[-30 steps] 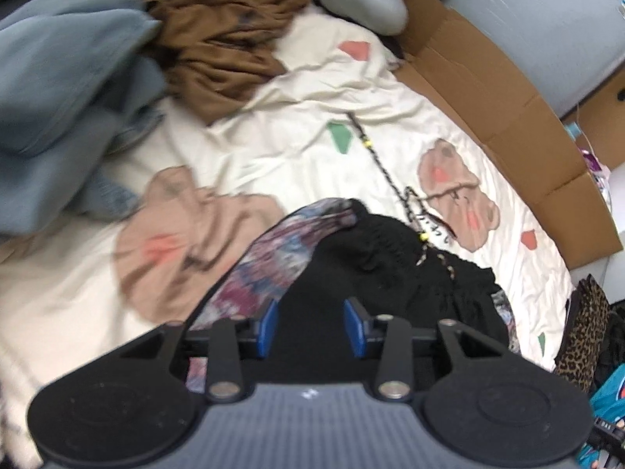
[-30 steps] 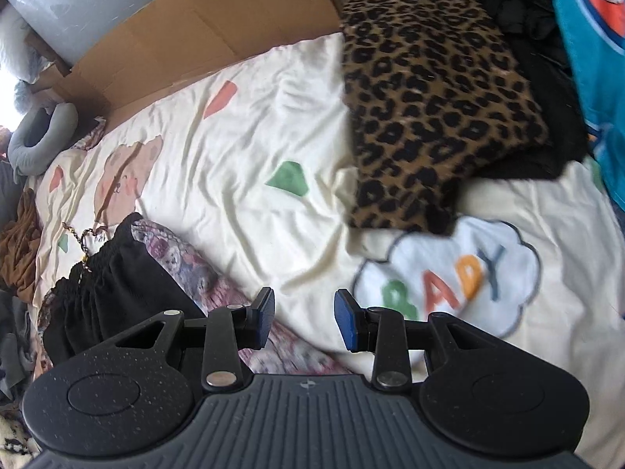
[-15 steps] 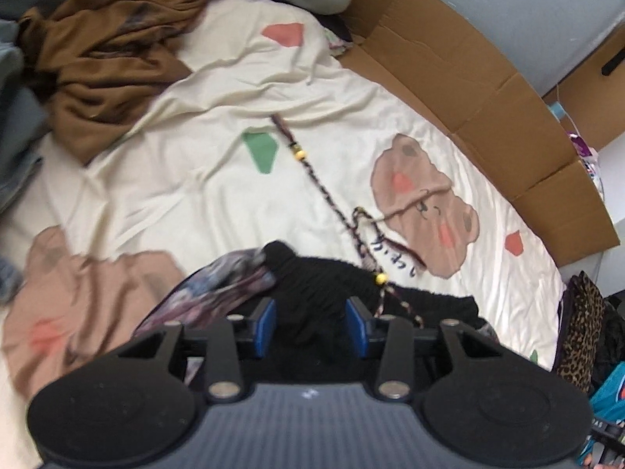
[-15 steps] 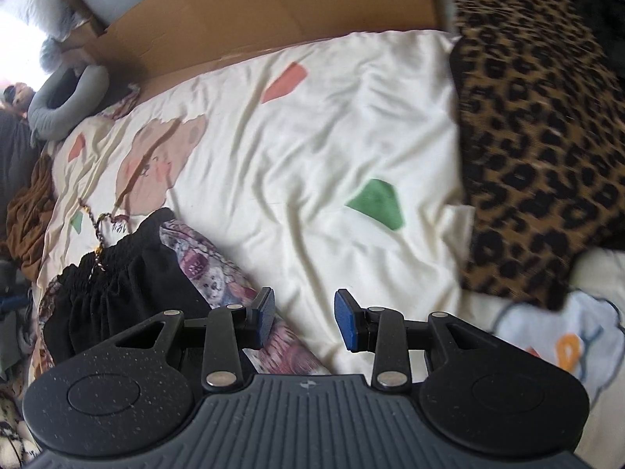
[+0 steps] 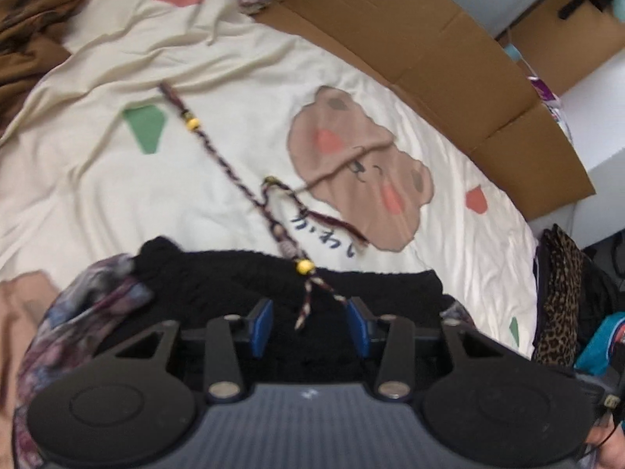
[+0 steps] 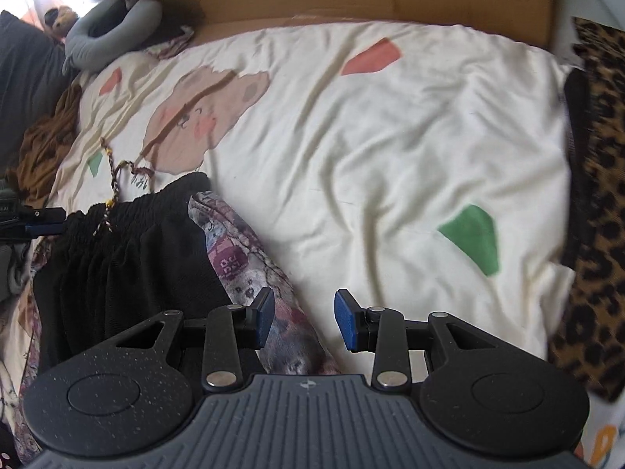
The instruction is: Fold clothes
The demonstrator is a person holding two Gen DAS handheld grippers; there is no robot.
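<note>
- A flattened cardboard box (image 5: pixel 441 62) stands along the far edge of the bed; nothing shows inside it.
- The bed carries a cream blanket (image 5: pixel 234 90) printed with a bear and coloured shapes.
- The task's thing, a black skirt (image 5: pixel 242 285) with a gathered waistband, lies on the blanket at 6 o'clock in the left wrist view, patterned cloth (image 5: pixel 90 312) showing from under it at 8 o'clock.
- A braided cord (image 5: pixel 218 156) with yellow beads runs from the waistband up towards 11 o'clock across the blanket.
- The left tongs (image 5: pixel 308 326) hang wide apart over the waistband, the cord's loose end lying between the blue pads; they hold nothing.
- The right tongs (image 6: pixel 302 324) also gape, empty, over the patterned cloth's edge where it meets bare blanket.
- In the right wrist view the skirt (image 6: pixel 129 250) sits at 8 o'clock of the tongs, just beside the left pad.
- A leopard-print garment (image 6: pixel 597 211) lies at 3 o'clock, well apart from the skirt.
- A brown garment (image 5: pixel 27 27) is bunched at 10 o'clock in the left view.
- A grey neck pillow (image 6: pixel 113 35) rests at 11 o'clock near the cardboard.
</note>
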